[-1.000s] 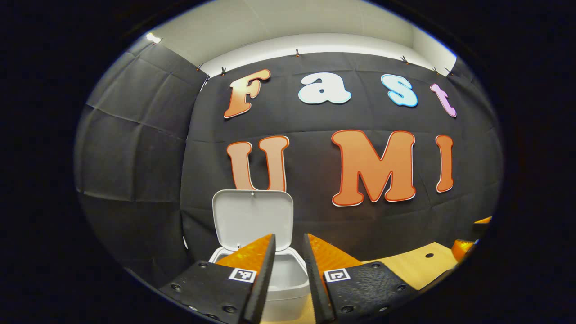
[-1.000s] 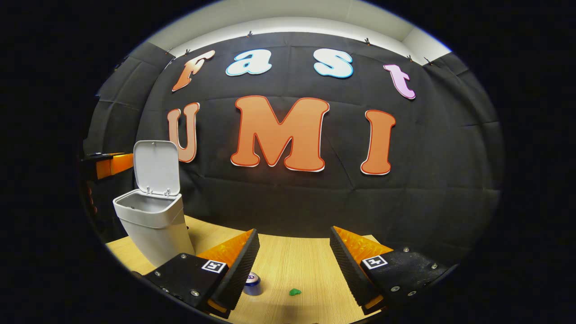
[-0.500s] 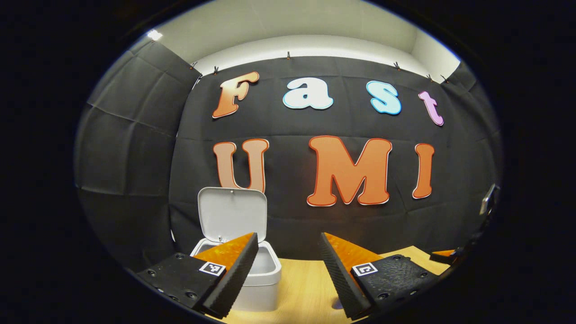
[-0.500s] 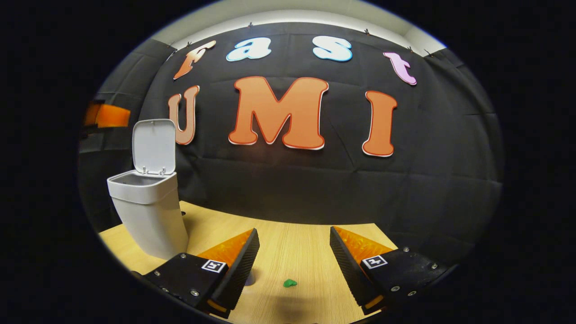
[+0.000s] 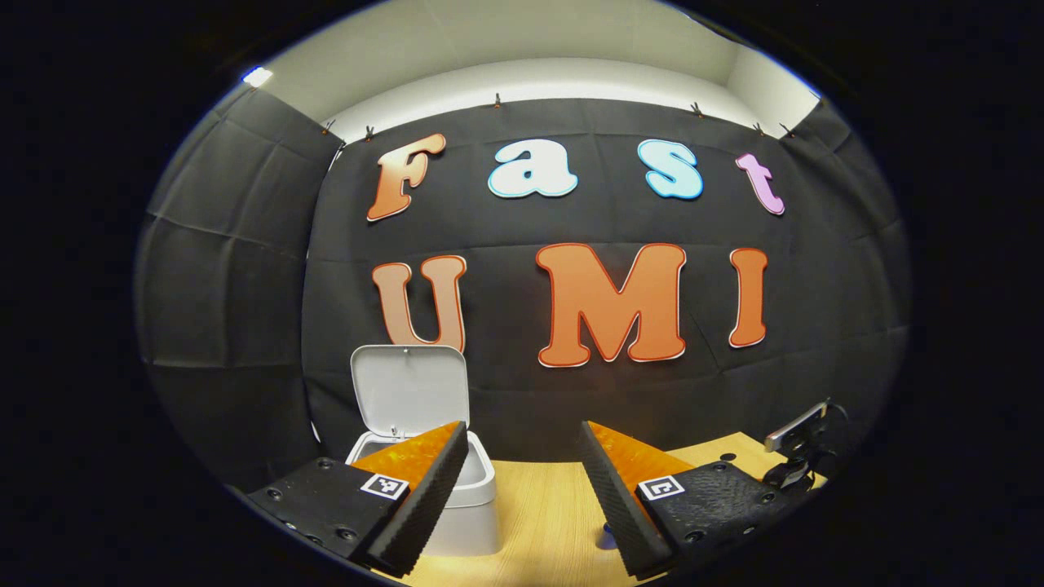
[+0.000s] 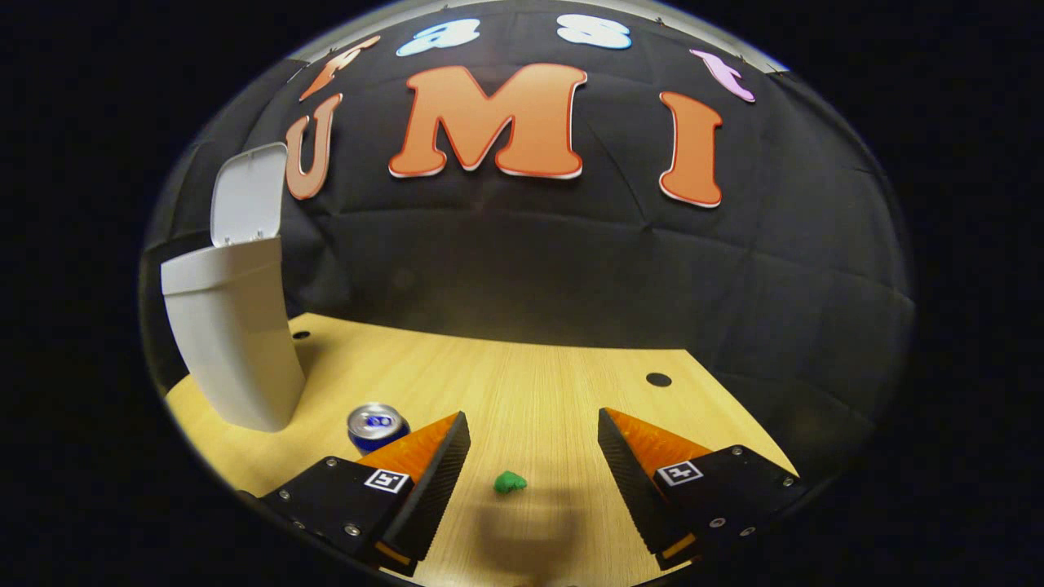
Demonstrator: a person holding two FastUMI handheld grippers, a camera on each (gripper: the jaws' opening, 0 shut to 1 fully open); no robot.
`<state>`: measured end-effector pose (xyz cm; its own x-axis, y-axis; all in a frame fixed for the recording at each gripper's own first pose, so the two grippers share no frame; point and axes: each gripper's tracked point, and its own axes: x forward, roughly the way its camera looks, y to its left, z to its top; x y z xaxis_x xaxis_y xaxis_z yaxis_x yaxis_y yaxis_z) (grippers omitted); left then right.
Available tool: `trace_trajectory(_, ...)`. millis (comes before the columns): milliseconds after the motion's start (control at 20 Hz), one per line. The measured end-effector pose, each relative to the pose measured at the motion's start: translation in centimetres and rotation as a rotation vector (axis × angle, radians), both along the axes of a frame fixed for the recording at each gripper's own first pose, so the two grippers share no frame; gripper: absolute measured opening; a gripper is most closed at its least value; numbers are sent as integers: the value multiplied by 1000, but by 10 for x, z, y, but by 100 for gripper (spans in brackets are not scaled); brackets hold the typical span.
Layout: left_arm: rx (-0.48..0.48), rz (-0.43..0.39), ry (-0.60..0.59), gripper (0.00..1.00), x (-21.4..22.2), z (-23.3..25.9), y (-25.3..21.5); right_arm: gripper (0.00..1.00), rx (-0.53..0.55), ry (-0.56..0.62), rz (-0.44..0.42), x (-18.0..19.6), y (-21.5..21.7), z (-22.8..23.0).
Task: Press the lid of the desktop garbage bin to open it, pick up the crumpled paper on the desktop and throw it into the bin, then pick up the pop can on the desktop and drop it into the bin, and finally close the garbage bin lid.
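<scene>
The white garbage bin (image 6: 232, 342) stands at the table's far left with its lid (image 6: 245, 196) raised upright. A blue pop can (image 6: 377, 425) stands upright just beyond my right gripper's left finger. A small green crumpled paper (image 6: 510, 483) lies on the wood, low between the fingers of my right gripper (image 6: 533, 416), which is open and hovers above it. In the left gripper view the bin (image 5: 473, 505) sits low and left with its lid (image 5: 410, 391) up. My left gripper (image 5: 524, 430) is open and empty, a little back from the bin and to its right.
The light wooden table (image 6: 530, 359) has small dark holes (image 6: 658, 379) near its back edge. Black cloth closes the back and left side. The other gripper's body (image 5: 803, 444) shows at the far right of the left gripper view.
My left gripper opened wider and drew back from the bin. My right gripper tipped downward toward the table, bringing the can and the green paper closer between its fingers.
</scene>
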<state>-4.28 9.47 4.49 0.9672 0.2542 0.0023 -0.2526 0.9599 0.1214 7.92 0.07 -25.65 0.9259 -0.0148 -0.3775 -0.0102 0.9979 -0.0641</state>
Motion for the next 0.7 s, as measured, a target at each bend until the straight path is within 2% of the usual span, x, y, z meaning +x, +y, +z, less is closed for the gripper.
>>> trace_trajectory(250, 30, 9, 54, 87, -8, -9, -4, 95, -22, 129, 16, 17, 9, -62)
trace_trajectory(700, 18, 28, 119, 87, -7, -29, 4, 95, -14, 260, 17, 21, 12, -115)
